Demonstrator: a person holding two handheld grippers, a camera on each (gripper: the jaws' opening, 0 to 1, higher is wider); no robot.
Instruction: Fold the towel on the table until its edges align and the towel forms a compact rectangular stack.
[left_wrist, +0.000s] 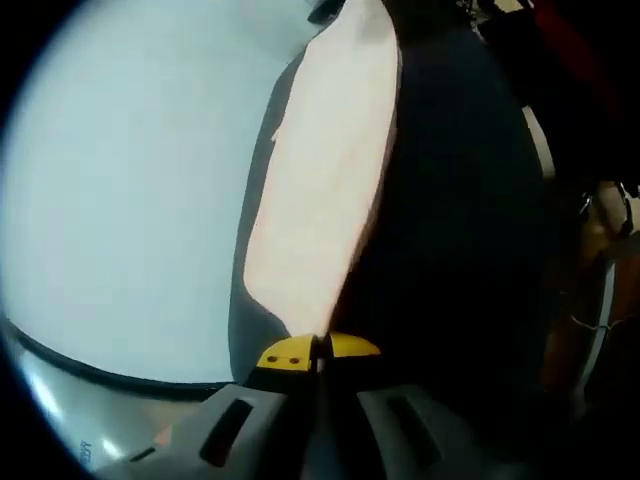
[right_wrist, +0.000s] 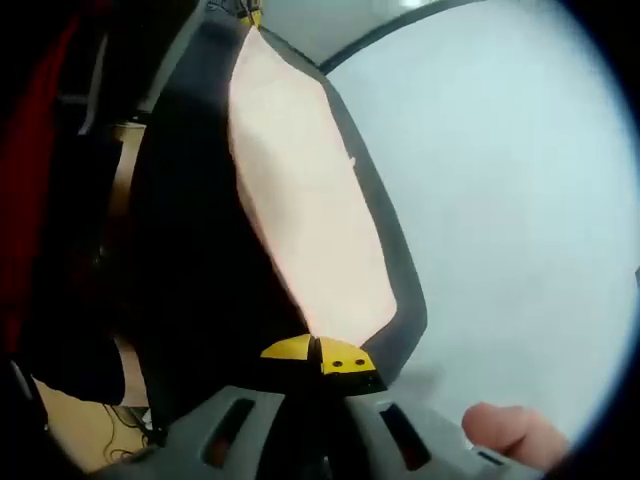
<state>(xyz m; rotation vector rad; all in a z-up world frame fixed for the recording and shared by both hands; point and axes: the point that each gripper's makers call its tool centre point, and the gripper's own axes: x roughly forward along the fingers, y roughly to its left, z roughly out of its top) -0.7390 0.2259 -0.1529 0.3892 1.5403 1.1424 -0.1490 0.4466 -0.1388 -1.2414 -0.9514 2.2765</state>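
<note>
Yellow pads of my left gripper (left_wrist: 318, 352) are pressed together on a towel (left_wrist: 325, 180) corner at 6 o'clock; the cloth runs up toward 12, pale peach with a dark border, lifted above the white bench (left_wrist: 130, 200). Right gripper (right_wrist: 318, 356) is likewise pinching the other corner at 6, towel (right_wrist: 300, 200) stretching toward 11, bench (right_wrist: 500, 180) at 2 to 3. A finger (right_wrist: 505, 432) shows at 5. Risks, as I judge them: thin corner grips could slip if I pull the span too taut; uneven hand travel would skew the fold, leaving edges misaligned; slack cloth may bunch on landing.
</note>
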